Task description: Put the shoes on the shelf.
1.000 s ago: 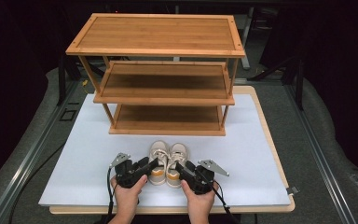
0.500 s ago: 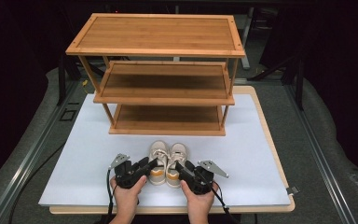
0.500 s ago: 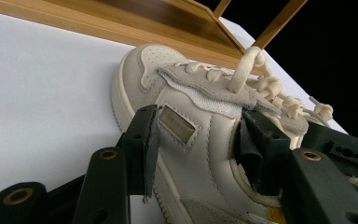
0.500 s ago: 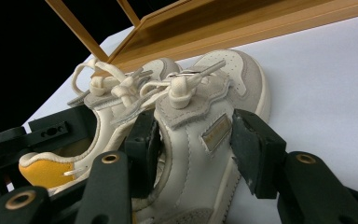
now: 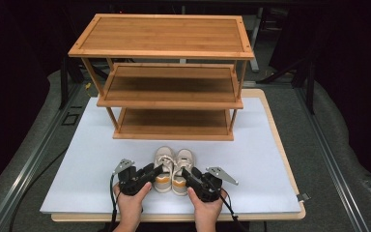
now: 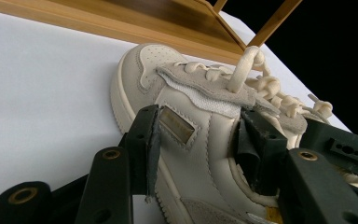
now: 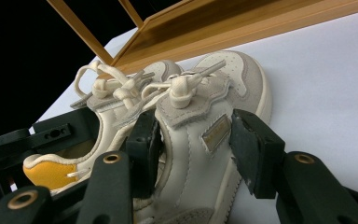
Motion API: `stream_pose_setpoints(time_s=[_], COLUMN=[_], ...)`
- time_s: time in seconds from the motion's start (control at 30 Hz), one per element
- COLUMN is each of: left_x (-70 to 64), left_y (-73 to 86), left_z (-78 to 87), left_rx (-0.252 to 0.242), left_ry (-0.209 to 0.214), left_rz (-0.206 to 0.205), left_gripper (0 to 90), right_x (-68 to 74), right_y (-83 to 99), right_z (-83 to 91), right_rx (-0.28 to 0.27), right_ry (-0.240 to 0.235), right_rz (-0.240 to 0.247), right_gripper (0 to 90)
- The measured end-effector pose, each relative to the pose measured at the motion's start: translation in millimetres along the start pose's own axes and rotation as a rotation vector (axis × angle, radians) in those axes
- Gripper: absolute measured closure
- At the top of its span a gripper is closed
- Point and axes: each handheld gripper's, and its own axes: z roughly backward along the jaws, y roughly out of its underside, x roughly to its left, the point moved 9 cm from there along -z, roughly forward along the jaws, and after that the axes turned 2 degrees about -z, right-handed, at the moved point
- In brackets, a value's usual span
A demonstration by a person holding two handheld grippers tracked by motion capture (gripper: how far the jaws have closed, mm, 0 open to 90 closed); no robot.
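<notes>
Two cream shoes [image 5: 173,165] sit side by side near the worktop's [image 5: 77,164] front edge, toes pointing at the wooden rack [image 5: 166,87], each straddled by its own side's jaws, left gripper [image 5: 155,172] and right gripper [image 5: 187,174], apparently clamped on.

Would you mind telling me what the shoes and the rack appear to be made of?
Shoes: apparently smooth cream leather or a synthetic look-alike, with stitched panels, fuzzier grey suede-like patches by the laces and woven cotton-like laces. Rack: looks like bamboo or light wood, with fine straight grain and a satin varnish sheen on its shelves.
</notes>
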Motion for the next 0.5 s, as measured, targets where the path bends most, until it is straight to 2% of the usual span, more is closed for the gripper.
stream_pose_setpoints(time_s=[0.03,0.23,0.27,0.3,0.33,0.43,0.47,0.5], left_x=[-0.7,-3.5,-4.0,-4.0,-5.0,-6.5,-7.3,-7.3], left_y=[-0.9,-6.7,-7.8,-7.8,-10.0,-13.5,-14.8,-14.8], left_z=[0.3,2.9,3.4,3.4,4.2,5.7,5.9,5.9], left_rx=[-0.003,-0.003,-0.004,-0.004,-0.004,-0.008,-0.01,-0.01], left_ry=[0.0,0.0,-0.002,-0.002,0.0,0.0,0.003,0.003], left_rz=[0.003,-0.006,-0.005,-0.005,-0.006,-0.003,-0.001,-0.001], left_gripper=[53.0,53.0,52.9,53.0,53.0,53.0,53.0,53.0], right_x=[-0.3,3.4,4.0,4.0,5.5,6.8,8.7,8.4], right_y=[1.0,-5.9,-5.4,-5.4,-9.1,-11.9,-14.0,-14.5], right_z=[2.3,2.8,4.8,4.8,3.3,5.4,4.7,6.2], right_rx=[0.026,0.003,0.027,0.027,0.001,0.011,-0.003,0.008], right_ry=[0.005,0.001,-0.006,-0.006,-0.005,0.004,-0.012,0.007], right_rz=[0.001,0.001,0.006,0.006,0.001,0.002,0.002,0.007], right_gripper=[53.3,53.2,53.2,53.2,53.3,53.2,53.3,53.2])
